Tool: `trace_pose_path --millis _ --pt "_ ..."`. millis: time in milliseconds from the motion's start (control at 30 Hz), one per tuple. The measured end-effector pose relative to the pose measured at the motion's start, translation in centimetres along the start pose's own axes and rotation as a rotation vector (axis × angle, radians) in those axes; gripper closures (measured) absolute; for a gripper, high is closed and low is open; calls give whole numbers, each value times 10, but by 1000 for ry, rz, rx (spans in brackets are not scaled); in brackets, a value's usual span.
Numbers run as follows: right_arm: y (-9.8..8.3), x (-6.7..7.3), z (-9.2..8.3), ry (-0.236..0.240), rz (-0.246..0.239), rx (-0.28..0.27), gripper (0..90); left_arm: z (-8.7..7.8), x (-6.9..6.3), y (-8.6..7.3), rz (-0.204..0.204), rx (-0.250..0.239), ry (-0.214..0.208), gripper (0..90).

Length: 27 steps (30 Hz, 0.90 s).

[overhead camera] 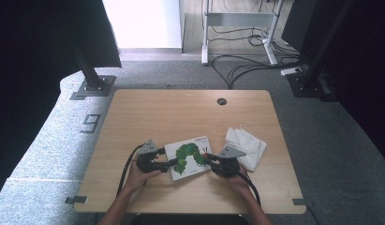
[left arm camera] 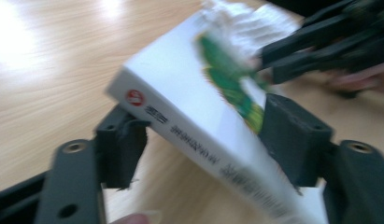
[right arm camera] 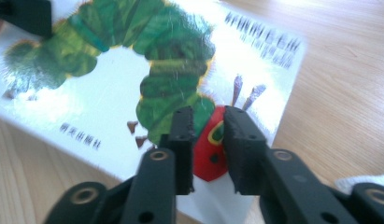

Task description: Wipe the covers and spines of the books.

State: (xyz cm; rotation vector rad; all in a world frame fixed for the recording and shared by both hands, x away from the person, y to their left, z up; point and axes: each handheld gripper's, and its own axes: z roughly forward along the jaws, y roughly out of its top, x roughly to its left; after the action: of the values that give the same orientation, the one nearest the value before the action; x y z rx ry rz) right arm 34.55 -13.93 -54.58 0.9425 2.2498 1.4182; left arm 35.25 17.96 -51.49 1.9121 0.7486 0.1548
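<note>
A white picture book (overhead camera: 188,159) with a green caterpillar on its cover lies at the near middle of the wooden table (overhead camera: 181,108). My left gripper (overhead camera: 173,164) comes at it from the left. In the left gripper view (left arm camera: 206,123) its jaws clamp the spine edge of the book (left arm camera: 180,79), one pad under it and one on the cover, and that edge is tilted up. My right gripper (overhead camera: 208,158) is at the book's right side. In the right gripper view (right arm camera: 209,114) its jaws stand almost together over the caterpillar's red head, with nothing between them.
A crumpled white cloth (overhead camera: 246,145) lies just right of the book, beside my right hand. A round cable hole (overhead camera: 221,101) sits near the table's far edge. Bare tabletop stretches beyond the book. Stand bases and cables are on the floor past the table.
</note>
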Motion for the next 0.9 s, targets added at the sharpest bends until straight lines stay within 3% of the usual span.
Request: trace_pose_path --millis 67,233,367,500,767,900 --pt "1 -1 1 2 21 -1 751 1 -1 1 1 10 8 319" --pt "6 4 0 -14 -31 28 772 0 -5 1 15 11 11 335" --pt "6 2 -2 9 -3 27 678 2 -7 5 6 4 22 377" --pt "5 6 -4 9 -10 28 648 0 -10 6 19 -15 22 414" --pt "5 13 -9 27 -7 25 478 -1 -14 9 42 -29 41 487" --pt "2 16 -11 -23 -18 27 400 1 -16 8 49 -26 49 501"
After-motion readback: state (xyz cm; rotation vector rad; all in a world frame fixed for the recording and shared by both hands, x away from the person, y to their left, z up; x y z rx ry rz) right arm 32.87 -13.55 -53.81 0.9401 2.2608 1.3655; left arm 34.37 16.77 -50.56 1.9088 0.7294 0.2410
